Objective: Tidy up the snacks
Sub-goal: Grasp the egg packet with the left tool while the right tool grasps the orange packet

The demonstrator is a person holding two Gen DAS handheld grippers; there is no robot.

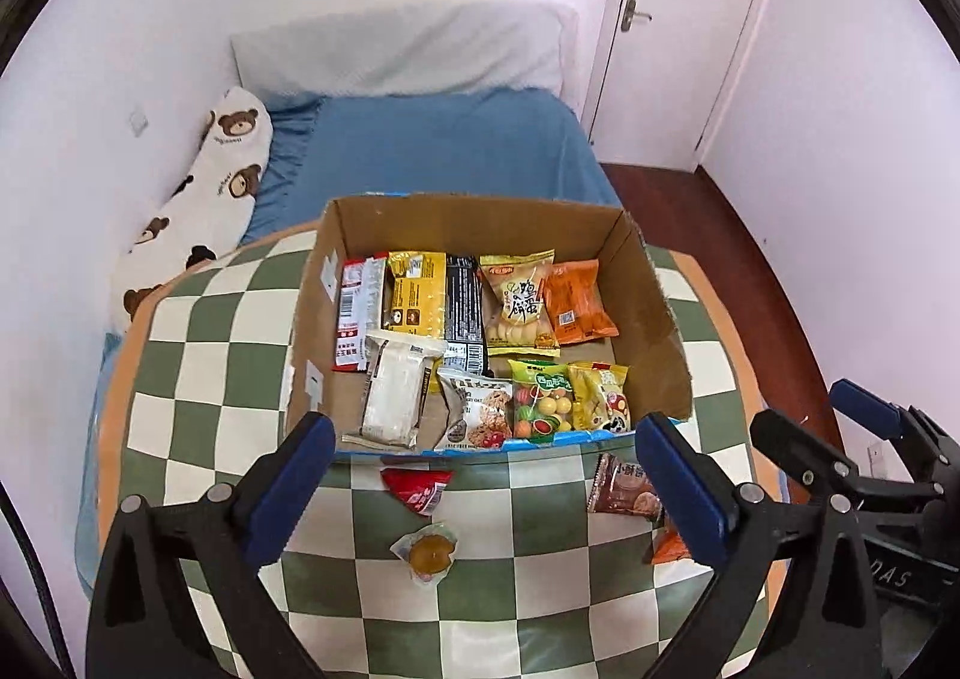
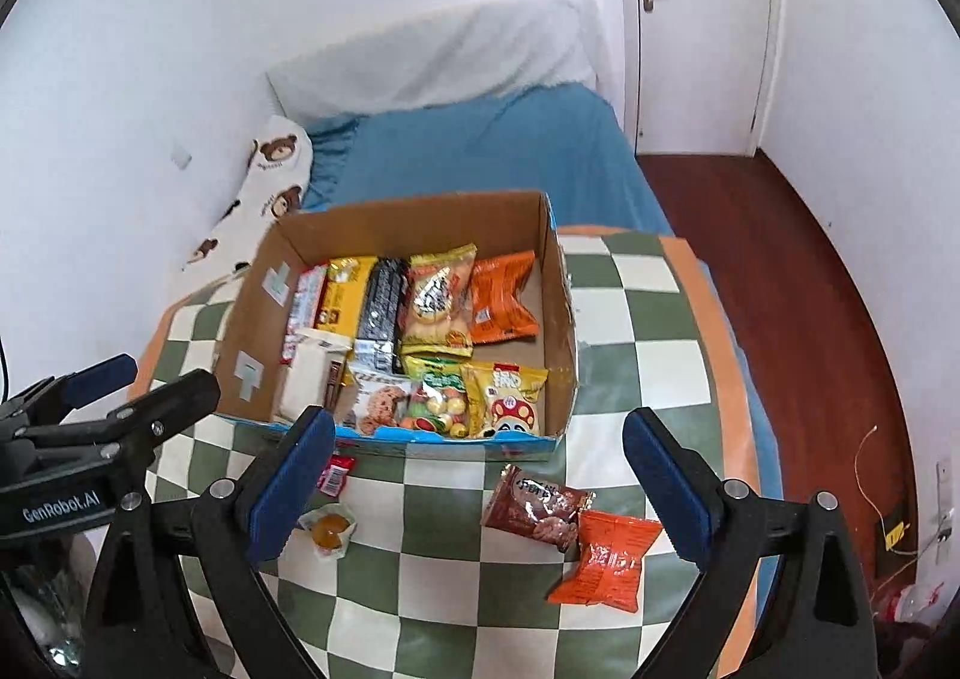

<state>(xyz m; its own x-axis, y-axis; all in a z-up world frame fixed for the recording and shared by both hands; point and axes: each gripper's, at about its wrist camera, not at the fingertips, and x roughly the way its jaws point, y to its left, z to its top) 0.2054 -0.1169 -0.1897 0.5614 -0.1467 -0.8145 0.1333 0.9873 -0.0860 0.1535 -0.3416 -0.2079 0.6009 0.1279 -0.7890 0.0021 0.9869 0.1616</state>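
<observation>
A bed (image 1: 456, 150) lies behind a checkered table (image 1: 198, 331). On the table stands an open cardboard box (image 1: 480, 223) filled with snacks: a red bar (image 1: 354, 307), a yellow pack (image 1: 417, 292), a black bar (image 1: 465, 301), an egg-cake bag (image 1: 522, 301), an orange pack (image 1: 576, 301), a white pack (image 1: 393, 394), a cookie bag (image 1: 477, 418), a candy bag (image 1: 543, 403). In front of it on the cloth lie a brown bag (image 2: 537, 508), an orange bag (image 2: 606, 559), a red packet (image 1: 417, 487) and a jelly cup (image 1: 429, 553). The left gripper (image 1: 480, 493) and the right gripper (image 2: 480, 481) both gape wide, empty, above these loose snacks.
</observation>
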